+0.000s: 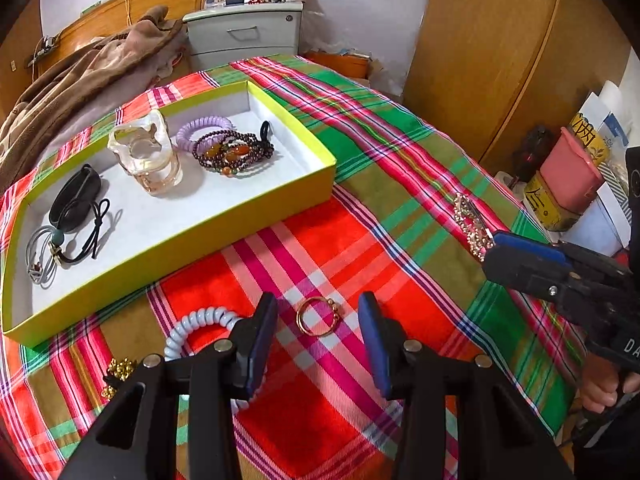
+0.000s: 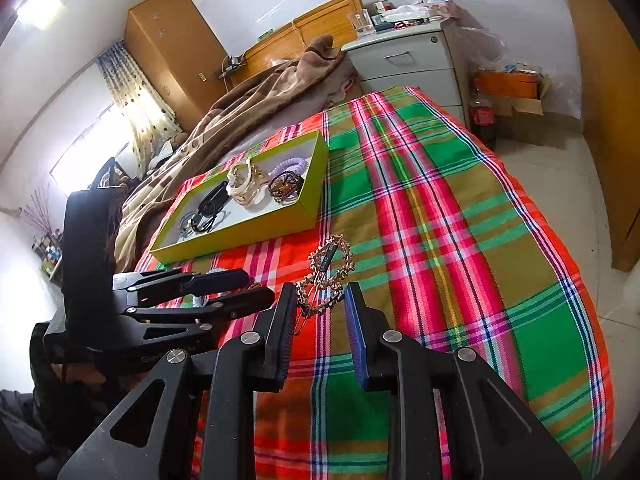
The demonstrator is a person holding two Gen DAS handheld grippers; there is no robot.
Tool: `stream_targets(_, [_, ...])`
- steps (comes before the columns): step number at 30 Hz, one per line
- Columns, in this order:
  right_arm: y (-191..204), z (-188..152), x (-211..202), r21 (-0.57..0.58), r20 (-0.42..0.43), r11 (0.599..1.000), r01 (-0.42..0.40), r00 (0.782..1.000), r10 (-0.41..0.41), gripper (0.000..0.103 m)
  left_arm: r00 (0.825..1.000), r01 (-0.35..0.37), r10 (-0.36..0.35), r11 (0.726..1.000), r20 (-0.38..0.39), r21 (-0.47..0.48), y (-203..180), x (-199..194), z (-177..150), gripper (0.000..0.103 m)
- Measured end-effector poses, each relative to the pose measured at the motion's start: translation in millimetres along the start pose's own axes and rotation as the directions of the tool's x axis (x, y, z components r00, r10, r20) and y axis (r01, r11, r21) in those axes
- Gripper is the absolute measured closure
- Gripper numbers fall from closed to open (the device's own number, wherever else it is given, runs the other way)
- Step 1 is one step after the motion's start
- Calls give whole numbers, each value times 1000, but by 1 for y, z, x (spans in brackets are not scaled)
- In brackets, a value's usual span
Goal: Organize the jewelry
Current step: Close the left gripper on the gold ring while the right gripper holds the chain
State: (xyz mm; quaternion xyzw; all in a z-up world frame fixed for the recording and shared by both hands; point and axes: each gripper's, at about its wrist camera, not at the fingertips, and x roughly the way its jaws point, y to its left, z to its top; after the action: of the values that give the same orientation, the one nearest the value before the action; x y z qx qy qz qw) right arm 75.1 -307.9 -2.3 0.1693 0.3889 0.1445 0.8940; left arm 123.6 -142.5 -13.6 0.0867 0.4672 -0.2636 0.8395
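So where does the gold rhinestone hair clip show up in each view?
Left wrist view: gold hair clip lies at right on the plaid cloth, at the right gripper's tip.
Right wrist view: it sits centre, partly between the open jaws.
Shared landmark: the yellow-green box.

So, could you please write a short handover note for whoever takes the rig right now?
Left gripper: jaws open, straddling the gold ring on the plaid cloth, nothing held.
Right gripper: jaws open around the gold hair clip, not clamped.
Done: beaded bracelets, purple coil tie, clear claw clip, black and grey hair ties lie in the yellow tray.
Left: ring, hair clip, pale blue coil tie, small gold piece.
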Motion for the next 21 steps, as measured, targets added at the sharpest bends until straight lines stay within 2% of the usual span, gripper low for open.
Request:
stream_targets(6, [0,1,-1,-9,8,1000,4,1000,-4,78,1000,-9,9,1000,-1,11,-3,1,-1,60])
stream_targets(11, [1,2,-2,-15,16,1000,10,1000,-9,78,998,-58,58,997,1,44,-8,3,-1,69])
stream_targets(15, [2,3,-2,-22,15,1000,11,1000,-11,78,997,-71,71,996,2,51,-9,3,-1,72])
stream_targets(18, [3,3,-1,-23,15,1000,13,1000,-13,78,997,-74,74,996,2,46,-8,2,-2,80])
stream_targets(21, [4,2,-1,-28,15,999,17,1000,-16,78,997,-73,73,996,3,47,-8,2,-2,80])
